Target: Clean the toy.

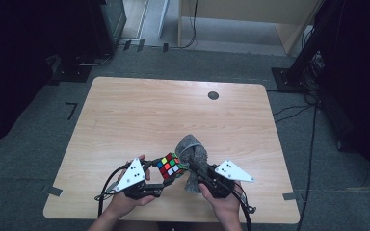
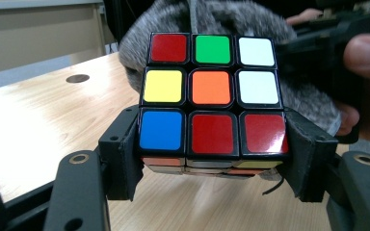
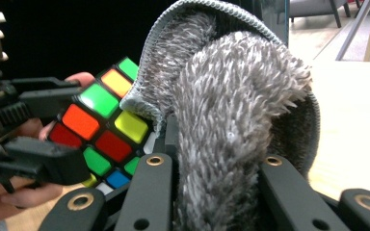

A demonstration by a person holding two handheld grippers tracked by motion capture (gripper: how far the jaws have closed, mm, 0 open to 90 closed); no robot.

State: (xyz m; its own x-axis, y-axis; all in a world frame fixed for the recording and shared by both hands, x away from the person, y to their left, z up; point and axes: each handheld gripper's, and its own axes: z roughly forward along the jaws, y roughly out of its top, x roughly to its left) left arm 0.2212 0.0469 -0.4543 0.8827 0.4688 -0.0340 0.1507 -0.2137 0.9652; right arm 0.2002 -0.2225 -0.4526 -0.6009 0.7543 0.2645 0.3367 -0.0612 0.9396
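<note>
Near the table's (image 1: 125, 110) front edge, the left gripper (image 2: 212, 159) pinches a Rubik's cube (image 2: 212, 91) by its bottom layer, while the right gripper (image 3: 212, 183) clamps a fuzzy grey cloth (image 3: 236, 110) whose hemmed edge drapes against the cube's side.

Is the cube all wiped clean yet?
Not yet, it seems. Done: the left gripper clamps the puzzle cube above the table, and the right gripper pinches the grey fluffy cloth. In hand: cloth touches the cube's side. Left: probably wiping the other faces.
</note>
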